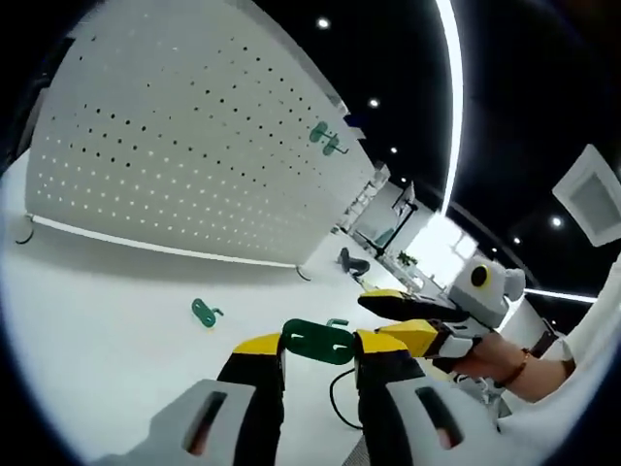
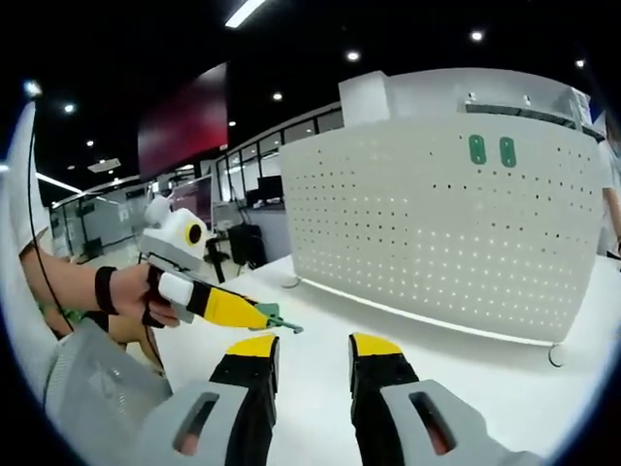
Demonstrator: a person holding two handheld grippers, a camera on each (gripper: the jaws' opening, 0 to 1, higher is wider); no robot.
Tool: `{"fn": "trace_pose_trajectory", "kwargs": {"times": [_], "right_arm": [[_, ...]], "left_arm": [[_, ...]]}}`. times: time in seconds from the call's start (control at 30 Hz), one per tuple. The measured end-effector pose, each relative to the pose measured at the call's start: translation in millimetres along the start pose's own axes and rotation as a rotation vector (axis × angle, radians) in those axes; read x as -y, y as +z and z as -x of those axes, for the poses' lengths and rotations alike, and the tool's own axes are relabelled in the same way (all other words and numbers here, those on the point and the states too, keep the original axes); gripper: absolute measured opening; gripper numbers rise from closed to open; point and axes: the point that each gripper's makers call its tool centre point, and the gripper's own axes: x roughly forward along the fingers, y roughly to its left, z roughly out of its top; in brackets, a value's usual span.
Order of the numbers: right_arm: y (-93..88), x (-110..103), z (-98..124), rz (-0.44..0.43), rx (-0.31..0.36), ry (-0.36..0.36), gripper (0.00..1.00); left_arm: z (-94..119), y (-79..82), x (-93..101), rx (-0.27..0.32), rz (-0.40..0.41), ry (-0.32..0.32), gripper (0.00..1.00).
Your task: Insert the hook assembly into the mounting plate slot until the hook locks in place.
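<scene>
The big white perforated metal pegboard panel [image 1: 194, 165] stands upright on the white tabletop [image 1: 107, 330], its holes facing the person so hooks can be pushed in frontally; two green hooks [image 2: 492, 150] already sit near its top edge. The left gripper [image 1: 318, 346] clamps a green plastic hook assembly [image 1: 318, 340] by its flat plate, probably leaving the prongs free for the holes, while the right gripper [image 2: 312, 349] hangs released, jaws apart. A spare small green hook [image 1: 205, 313] lies on the tabletop.
</scene>
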Motion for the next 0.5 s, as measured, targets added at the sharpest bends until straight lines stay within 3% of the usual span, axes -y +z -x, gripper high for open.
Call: {"fn": "trace_pose_trajectory", "kwargs": {"times": [0.3,0.43,0.5], "right_arm": [[-2.0,-16,6,0.109,-0.030,0.073,0.23],[-0.4,-23,8,0.129,-0.025,0.117,0.21],[1.9,-29,9,0.123,-0.011,0.157,0.21]], "left_arm": [[4,-5.2,17.9,-0.010,0.077,-0.047,0.28],[7,-5.5,31.2,-0.020,0.168,-0.119,0.28],[8,-5.3,34.1,-0.021,0.174,-0.132,0.28]]}}
